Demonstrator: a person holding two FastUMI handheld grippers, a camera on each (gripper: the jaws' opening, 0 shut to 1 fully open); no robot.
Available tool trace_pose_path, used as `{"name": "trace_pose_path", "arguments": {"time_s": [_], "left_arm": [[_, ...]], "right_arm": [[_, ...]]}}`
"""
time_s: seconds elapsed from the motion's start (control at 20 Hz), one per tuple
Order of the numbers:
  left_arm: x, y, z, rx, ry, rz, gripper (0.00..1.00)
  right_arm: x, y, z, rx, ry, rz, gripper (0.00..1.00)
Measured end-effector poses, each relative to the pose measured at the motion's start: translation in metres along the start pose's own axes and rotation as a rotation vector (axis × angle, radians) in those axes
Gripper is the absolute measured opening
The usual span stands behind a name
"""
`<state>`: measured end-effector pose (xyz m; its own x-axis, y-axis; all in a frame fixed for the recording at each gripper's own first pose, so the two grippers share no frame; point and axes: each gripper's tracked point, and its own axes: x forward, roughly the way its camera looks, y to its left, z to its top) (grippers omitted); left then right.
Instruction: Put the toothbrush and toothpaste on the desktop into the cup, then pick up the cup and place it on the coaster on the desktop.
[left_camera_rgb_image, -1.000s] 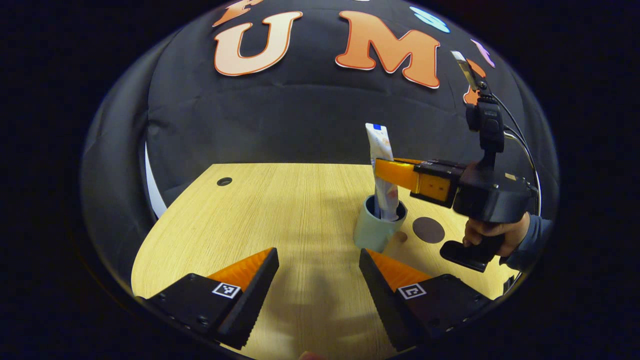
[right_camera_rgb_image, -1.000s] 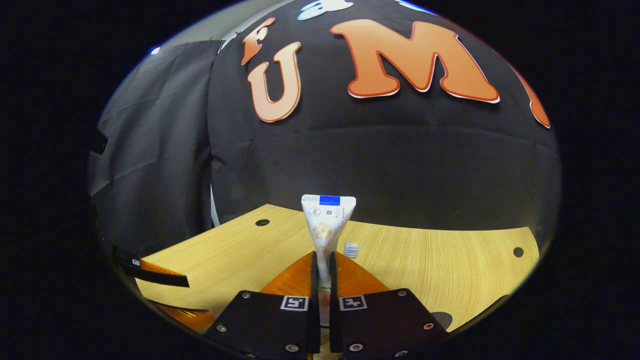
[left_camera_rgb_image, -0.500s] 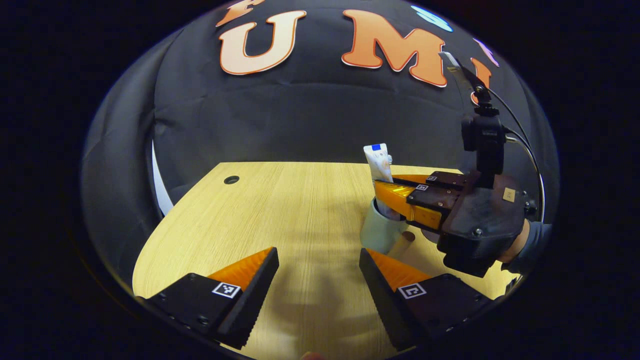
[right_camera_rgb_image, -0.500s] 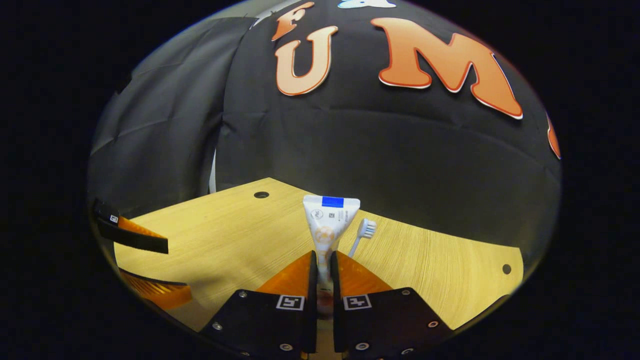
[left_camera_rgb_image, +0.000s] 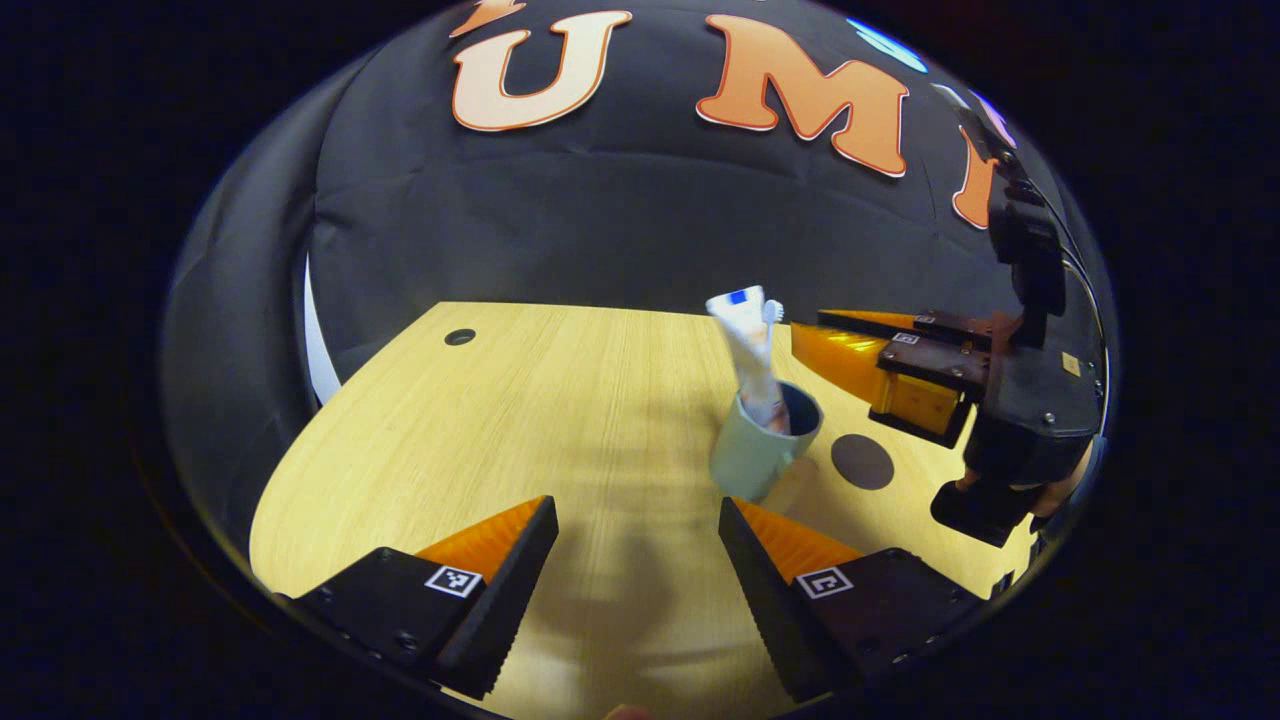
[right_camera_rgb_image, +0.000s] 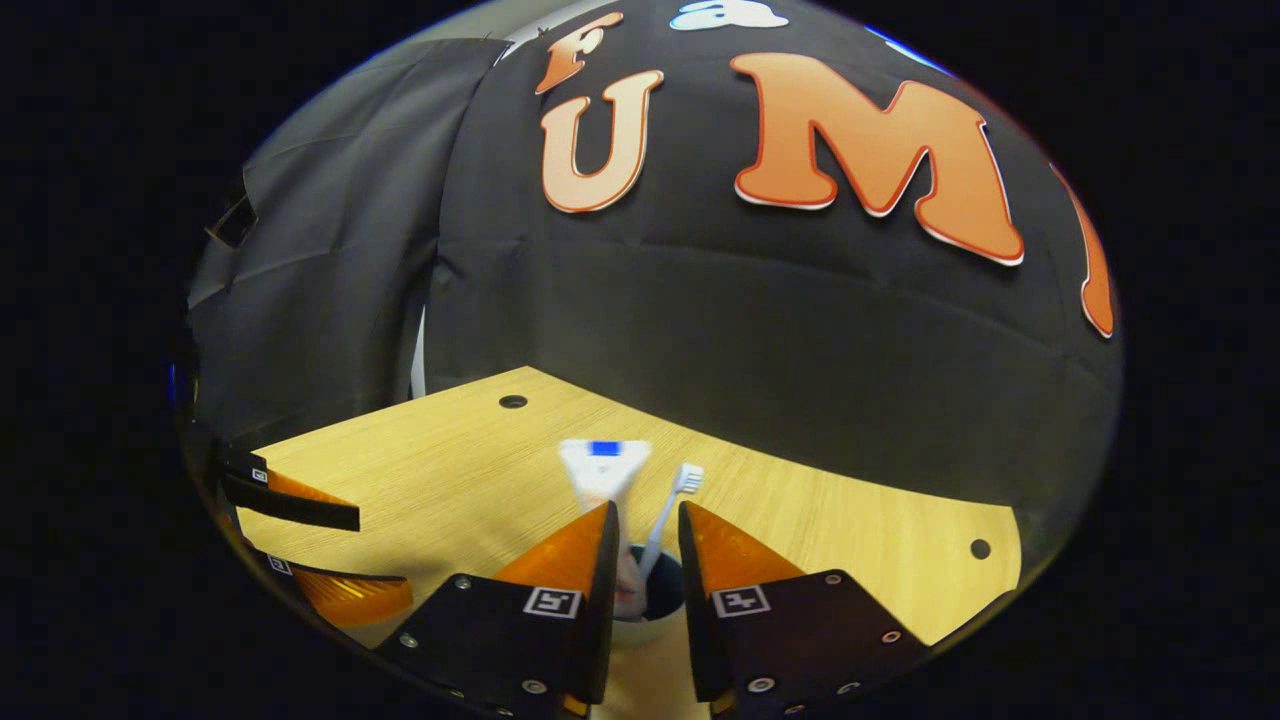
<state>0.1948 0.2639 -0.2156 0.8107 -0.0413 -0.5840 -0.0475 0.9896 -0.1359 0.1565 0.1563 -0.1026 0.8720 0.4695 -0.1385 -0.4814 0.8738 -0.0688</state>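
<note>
A pale green cup (left_camera_rgb_image: 748, 458) stands on the wooden desk (left_camera_rgb_image: 500, 420). The toothpaste tube (left_camera_rgb_image: 748, 340) sits in it, leaning left, with the toothbrush head (left_camera_rgb_image: 772, 312) just behind. My right gripper (left_camera_rgb_image: 812, 328) hovers open to the right of the tube, apart from it. A dark round coaster (left_camera_rgb_image: 862, 461) lies right of the cup. My left gripper (left_camera_rgb_image: 635, 515) is open and empty, low over the desk in front of the cup. In the right gripper view, the tube (right_camera_rgb_image: 603, 468), the brush (right_camera_rgb_image: 686, 478) and the cup (right_camera_rgb_image: 655, 598) show beyond the open right gripper (right_camera_rgb_image: 647, 515).
A hand holds the right gripper's handle (left_camera_rgb_image: 985, 505) at the right edge of the desk. The desk has cable holes (left_camera_rgb_image: 460, 337) (right_camera_rgb_image: 979, 548). The left gripper's fingers (right_camera_rgb_image: 290, 500) show at the far left of the right gripper view. Black cloth walls the desk's far side.
My right gripper has opened and let go of the toothpaste, which now rests in the cup leaning left. That gripper has drawn back to the right. The left gripper has barely moved.
</note>
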Motion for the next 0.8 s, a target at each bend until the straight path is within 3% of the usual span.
{"name": "trace_pose_path", "arguments": {"time_s": [0.25,0.35,0.45,0.65,0.8], "left_arm": [[0.004,-0.038,0.011,-0.028,0.02,-0.066,0.98],[0.008,-0.052,0.014,-0.031,0.04,-0.075,0.98],[0.013,-0.065,0.017,-0.047,0.076,-0.079,0.98],[0.025,-0.088,0.02,-0.078,0.148,-0.087,0.98],[0.039,-0.089,0.011,-0.069,0.22,-0.062,0.98]], "right_arm": [[-0.038,-0.031,0.007,0.028,0.019,-0.043,0.57],[-0.055,-0.043,0.011,0.04,0.019,-0.063,0.6],[-0.071,-0.054,0.012,0.049,0.022,-0.081,0.71],[-0.104,-0.072,0.013,0.065,0.023,-0.105,0.82],[-0.125,-0.081,0.007,0.068,0.037,-0.116,0.85]]}}
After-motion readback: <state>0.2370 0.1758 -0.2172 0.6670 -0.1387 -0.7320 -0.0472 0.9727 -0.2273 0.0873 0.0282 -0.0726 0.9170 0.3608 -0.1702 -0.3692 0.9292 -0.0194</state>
